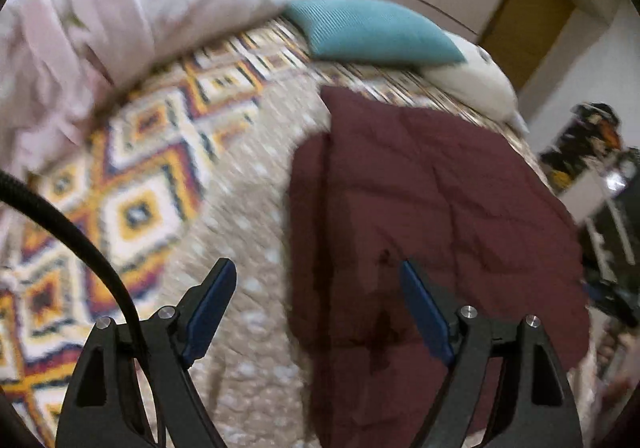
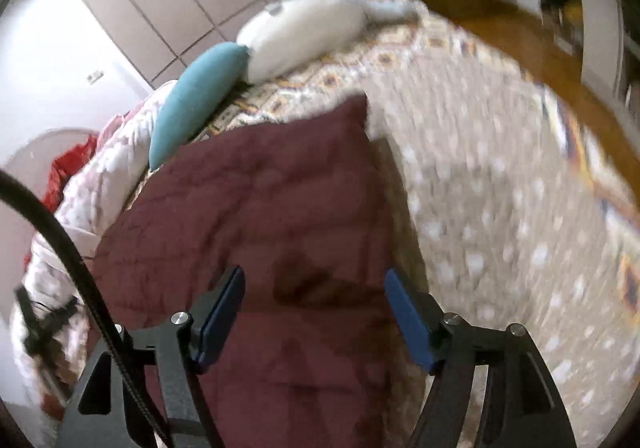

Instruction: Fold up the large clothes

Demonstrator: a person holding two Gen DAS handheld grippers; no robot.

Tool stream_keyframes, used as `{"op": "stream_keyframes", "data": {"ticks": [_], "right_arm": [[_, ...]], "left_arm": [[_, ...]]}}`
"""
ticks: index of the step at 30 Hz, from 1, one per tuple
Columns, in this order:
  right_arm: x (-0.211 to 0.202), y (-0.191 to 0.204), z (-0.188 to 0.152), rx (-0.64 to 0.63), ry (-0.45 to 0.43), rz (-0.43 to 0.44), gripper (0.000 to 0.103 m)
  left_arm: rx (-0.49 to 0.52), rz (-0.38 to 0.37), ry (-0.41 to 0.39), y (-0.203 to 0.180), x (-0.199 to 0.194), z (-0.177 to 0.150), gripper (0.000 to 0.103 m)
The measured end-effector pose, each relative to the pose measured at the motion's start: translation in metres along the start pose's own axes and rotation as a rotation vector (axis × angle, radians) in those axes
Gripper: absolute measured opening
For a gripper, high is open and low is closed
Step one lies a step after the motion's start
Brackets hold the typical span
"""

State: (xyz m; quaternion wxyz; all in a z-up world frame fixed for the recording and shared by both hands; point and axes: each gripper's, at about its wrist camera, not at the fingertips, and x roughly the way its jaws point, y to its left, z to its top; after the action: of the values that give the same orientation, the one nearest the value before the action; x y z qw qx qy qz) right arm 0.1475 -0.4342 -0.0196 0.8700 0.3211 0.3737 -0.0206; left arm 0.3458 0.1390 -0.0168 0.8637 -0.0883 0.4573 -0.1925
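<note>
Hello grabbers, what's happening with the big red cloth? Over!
Left gripper open, empty. Right gripper open, empty. Maroon garment lies folded on the bed. Nothing blocking it.

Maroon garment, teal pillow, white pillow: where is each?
maroon garment [image 1: 440, 187], left wrist view, middle of its folded top.
teal pillow [image 1: 372, 29], left wrist view, its broad face.
white pillow [image 2: 308, 31], right wrist view, its middle.

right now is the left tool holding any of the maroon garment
No, the left tool is open with nothing between its blue pads, above the maroon garment spread on the patterned bedspread.
</note>
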Motion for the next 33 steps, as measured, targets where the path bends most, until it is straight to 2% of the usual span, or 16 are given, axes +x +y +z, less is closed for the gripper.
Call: {"op": "stream_keyframes", "data": {"ticks": [1,4,6,10,13,17,21,22,23,24,25,26,27,29,33], "right_arm": [[0.008,-0.005,-0.003,0.019,0.024,0.033,0.079],[0.037,-0.009,-0.010,0.035,0.094,0.083,0.079],[0.051,-0.009,-0.011,0.032,0.110,0.105,0.081],[0.060,-0.018,-0.003,0.073,0.121,0.179,0.084],[0.072,-0.024,0.005,0.098,0.154,0.239,0.089],[0.090,-0.017,0.019,0.088,0.163,0.278,0.098],[0.106,0.006,0.027,0.030,0.165,0.213,0.102],[0.109,0.013,0.029,0.015,0.166,0.182,0.101],[0.110,0.018,0.029,0.008,0.164,0.170,0.095],[0.107,0.021,0.028,0.009,0.160,0.172,0.088],[0.104,0.021,0.028,0.019,0.156,0.175,0.074],[0.098,0.024,0.029,0.027,0.145,0.185,0.063],[0.091,0.025,0.029,0.023,0.130,0.189,0.059],[0.077,0.032,0.031,0.013,0.101,0.191,0.050],[0.046,0.046,0.041,0.000,0.048,0.214,0.044]], "left_arm": [[-0.001,-0.041,0.029,0.000,0.010,-0.004,0.082],[0.012,-0.077,0.081,-0.007,0.035,-0.009,0.083],[0.012,-0.101,0.095,-0.010,0.050,-0.010,0.090],[-0.044,-0.179,0.121,0.002,0.067,-0.003,0.095],[-0.092,-0.265,0.171,0.011,0.085,0.001,0.100],[-0.036,-0.263,0.181,-0.001,0.099,0.008,0.103],[0.004,-0.212,0.202,-0.017,0.107,0.014,0.103],[0.012,-0.201,0.200,-0.021,0.107,0.015,0.100],[0.015,-0.208,0.189,-0.025,0.102,0.015,0.085],[0.013,-0.214,0.172,-0.026,0.097,0.015,0.071],[0.010,-0.216,0.152,-0.028,0.089,0.016,0.065],[0.020,-0.222,0.131,-0.032,0.078,0.017,0.053],[0.027,-0.223,0.119,-0.036,0.071,0.018,0.046],[0.052,-0.213,0.096,-0.047,0.055,0.023,0.041],[0.079,-0.199,0.057,-0.072,0.029,0.035,0.038]]}}
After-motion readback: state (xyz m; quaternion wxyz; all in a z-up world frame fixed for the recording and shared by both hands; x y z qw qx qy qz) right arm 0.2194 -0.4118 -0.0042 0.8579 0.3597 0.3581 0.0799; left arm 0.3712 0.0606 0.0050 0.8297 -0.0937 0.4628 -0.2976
